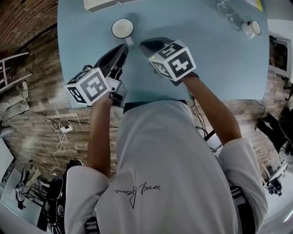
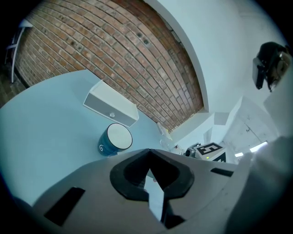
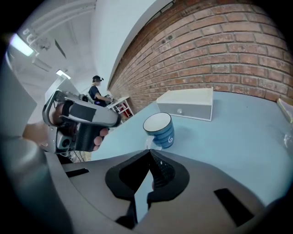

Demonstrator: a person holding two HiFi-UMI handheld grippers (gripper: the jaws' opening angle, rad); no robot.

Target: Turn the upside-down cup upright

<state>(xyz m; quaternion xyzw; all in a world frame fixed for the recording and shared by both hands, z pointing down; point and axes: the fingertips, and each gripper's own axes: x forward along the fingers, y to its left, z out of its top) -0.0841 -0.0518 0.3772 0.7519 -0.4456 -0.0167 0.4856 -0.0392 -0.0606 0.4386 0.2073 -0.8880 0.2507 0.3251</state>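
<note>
The blue ceramic cup with a white top face [image 1: 122,28] stands on the pale blue tabletop [image 1: 215,64], its long axis vertical. Its small white handle sits low, pointing toward about 5 o'clock in the head view, into the gap between the two gripper noses. From there the top looks like a flat white disc, which fits a base turned upward, though I can't rule out a white interior. From the left gripper [image 1: 124,47] the cup lies almost straight ahead at 12 o'clock, just beyond the tips. From the right gripper [image 1: 144,45] it lies at about 10 o'clock, a little farther off, so the left reads as slightly nearer to the body and both are near the handle. In the left gripper view the cup [image 2: 114,140] sits at about 11 o'clock from the left gripper [image 2: 149,151], clear of it. In the right gripper view the cup [image 3: 159,130] sits at roughly 12 to 1 o'clock from the right gripper [image 3: 149,152], close but not touching. Both pairs of jaws are pressed together at the tips with nothing between them, and neither touches the cup. My guess is that either pair would have to spread before it could take the wall or the handle. A white rectangular box with a small knob [image 1: 105,3] lies beyond the cup at the table's far edge.
</note>
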